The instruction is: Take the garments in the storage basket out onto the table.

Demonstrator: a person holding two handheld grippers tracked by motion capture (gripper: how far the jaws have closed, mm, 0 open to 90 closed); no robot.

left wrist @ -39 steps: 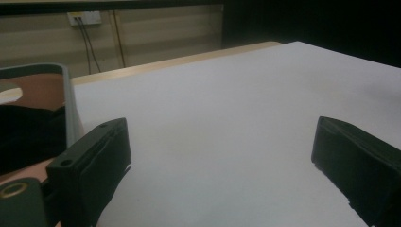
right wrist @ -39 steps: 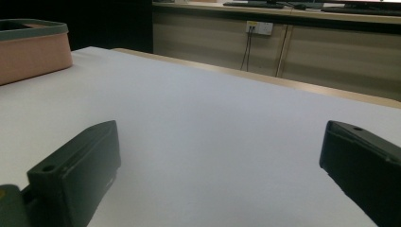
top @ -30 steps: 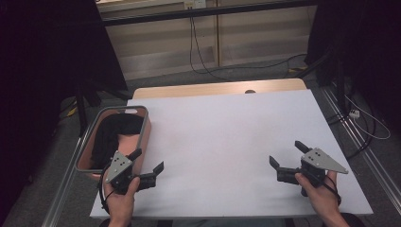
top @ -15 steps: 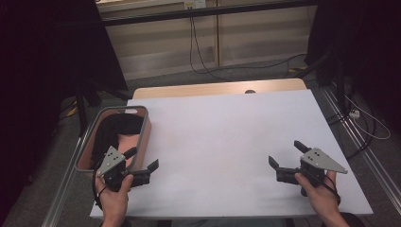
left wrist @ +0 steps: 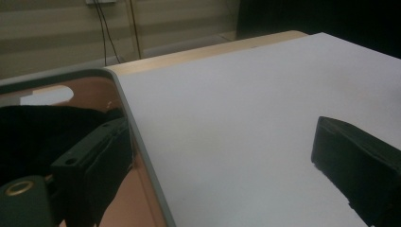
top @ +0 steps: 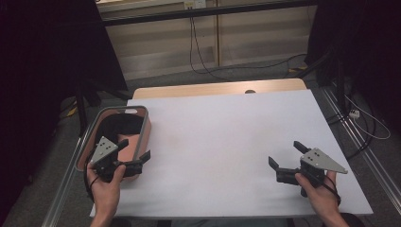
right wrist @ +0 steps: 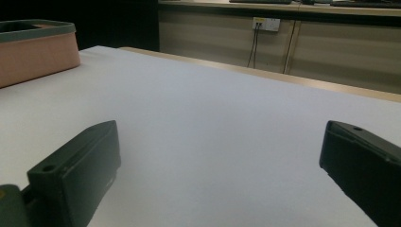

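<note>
as seen from the high view, the left gripper (top: 133, 155) hovers with jaws spread across the near right rim of a pink basket (top: 143, 128) at the white table's (top: 227, 142) left edge, dark cloth (top: 120, 126) inside; the right gripper (top: 285, 155) rests spread and empty near the right edge, well apart; in the left gripper view, one jaw sits inside the basket rim (left wrist: 137, 142) above the cloth (left wrist: 42, 132), the other outside over the table; in the right gripper view, open jaws face bare table, the basket (right wrist: 38, 49) far off; judged step: reaching in; next likely calls for lowering onto the cloth and pinching.
</note>
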